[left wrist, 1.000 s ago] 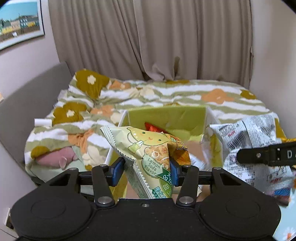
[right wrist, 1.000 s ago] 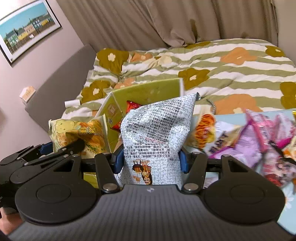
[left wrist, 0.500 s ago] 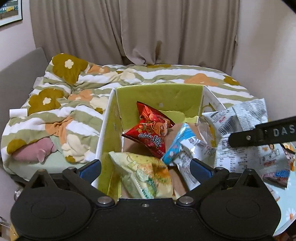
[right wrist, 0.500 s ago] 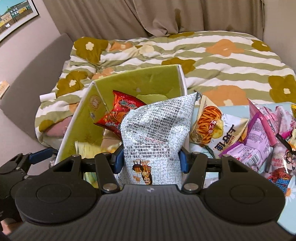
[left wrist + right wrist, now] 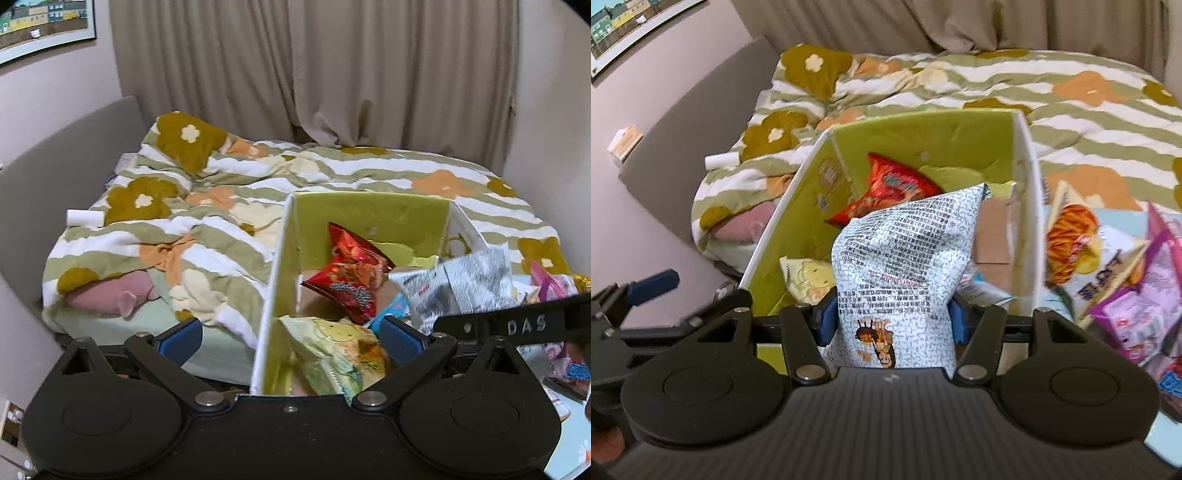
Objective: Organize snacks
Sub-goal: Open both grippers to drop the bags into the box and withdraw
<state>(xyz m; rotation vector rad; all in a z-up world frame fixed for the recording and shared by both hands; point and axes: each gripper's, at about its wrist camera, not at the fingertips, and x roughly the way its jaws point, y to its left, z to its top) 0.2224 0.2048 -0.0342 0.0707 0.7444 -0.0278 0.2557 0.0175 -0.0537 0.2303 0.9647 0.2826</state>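
Observation:
A white box with green lining (image 5: 369,197) (image 5: 916,136) stands in front of the bed. In it lie a red snack bag (image 5: 351,273) (image 5: 886,188), a yellow-green lemon soda bag (image 5: 332,350) (image 5: 805,277) and a blue packet (image 5: 391,310). My left gripper (image 5: 291,339) is wide open and holds nothing; the box's left wall and the lemon soda bag's near end show between its fingers. My right gripper (image 5: 892,321) is shut on a white bag with black print (image 5: 908,251) (image 5: 469,280), held upright above the near right part of the box.
A bed with a flowered, striped duvet (image 5: 332,173) fills the space behind the box, with a pink plush (image 5: 110,295) at its near left edge. Several loose snack bags (image 5: 1108,258) lie piled on a light blue surface right of the box. Curtains hang behind.
My left gripper opened and let go of the lemon soda bag, which now lies in the box, then shifted left. My right gripper carried the white bag left and lower, over the box.

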